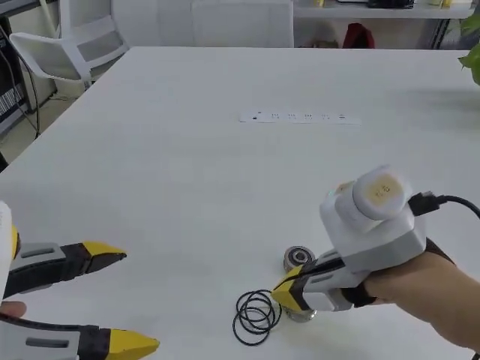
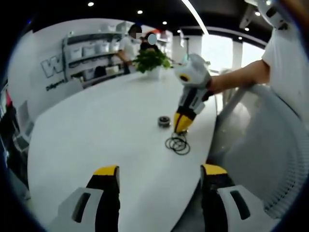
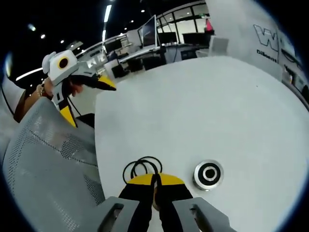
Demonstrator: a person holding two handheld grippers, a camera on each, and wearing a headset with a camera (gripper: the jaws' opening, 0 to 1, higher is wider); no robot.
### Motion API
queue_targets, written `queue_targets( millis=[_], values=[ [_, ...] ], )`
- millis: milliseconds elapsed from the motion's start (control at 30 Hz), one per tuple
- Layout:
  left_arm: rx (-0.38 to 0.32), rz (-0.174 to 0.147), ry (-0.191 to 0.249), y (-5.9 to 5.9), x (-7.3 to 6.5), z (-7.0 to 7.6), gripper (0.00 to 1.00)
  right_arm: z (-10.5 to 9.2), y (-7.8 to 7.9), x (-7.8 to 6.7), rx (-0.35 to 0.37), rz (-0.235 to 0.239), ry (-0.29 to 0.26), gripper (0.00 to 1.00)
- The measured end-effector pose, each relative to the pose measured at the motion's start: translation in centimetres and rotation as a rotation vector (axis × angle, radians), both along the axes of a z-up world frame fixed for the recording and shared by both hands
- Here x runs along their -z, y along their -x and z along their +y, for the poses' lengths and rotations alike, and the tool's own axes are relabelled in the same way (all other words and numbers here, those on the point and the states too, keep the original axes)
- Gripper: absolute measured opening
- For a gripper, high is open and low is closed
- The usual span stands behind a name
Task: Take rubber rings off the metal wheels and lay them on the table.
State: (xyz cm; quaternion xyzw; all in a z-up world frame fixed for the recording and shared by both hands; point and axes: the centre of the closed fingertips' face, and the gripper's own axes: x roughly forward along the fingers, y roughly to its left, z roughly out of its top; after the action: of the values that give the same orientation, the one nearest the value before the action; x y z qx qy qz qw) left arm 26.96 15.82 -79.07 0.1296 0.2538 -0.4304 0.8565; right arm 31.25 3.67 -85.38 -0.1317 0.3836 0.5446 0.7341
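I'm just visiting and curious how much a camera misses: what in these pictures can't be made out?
- Whatever the right tool pinches: right gripper view, its shut jaws cover it.
- Number of rubber rings: head view, the loops overlap and are too small to count.
- The metal piece under that tool: head view, mostly covered; maybe a second wheel.
- Marks on the far strip: head view, too small to read.

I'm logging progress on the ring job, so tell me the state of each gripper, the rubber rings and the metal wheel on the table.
left gripper: open, holding nothing.
right gripper: jaws shut, tips right beside the rings.
rubber rings: loose, lying flat in an overlapping pile on the table.
metal wheel: lying flat, apart from the pile; cannot tell if a ring is on it.
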Motion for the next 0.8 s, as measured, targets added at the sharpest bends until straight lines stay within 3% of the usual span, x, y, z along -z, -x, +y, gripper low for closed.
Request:
queue_targets(
  millis=[300, 800],
  values=[
    [-0.006, -0.004, 0.003, -0.11, -0.11, 0.16, 0.69, -0.06, 0.10, 0.16, -0.017, -0.015, 0.018, 0.00],
    [-0.009, -0.007, 0.008, -0.21, -0.22, 0.08, 0.70, -0.47, -0.72, -0.52, 0.018, -0.028, 0.000, 0.02]
  ],
)
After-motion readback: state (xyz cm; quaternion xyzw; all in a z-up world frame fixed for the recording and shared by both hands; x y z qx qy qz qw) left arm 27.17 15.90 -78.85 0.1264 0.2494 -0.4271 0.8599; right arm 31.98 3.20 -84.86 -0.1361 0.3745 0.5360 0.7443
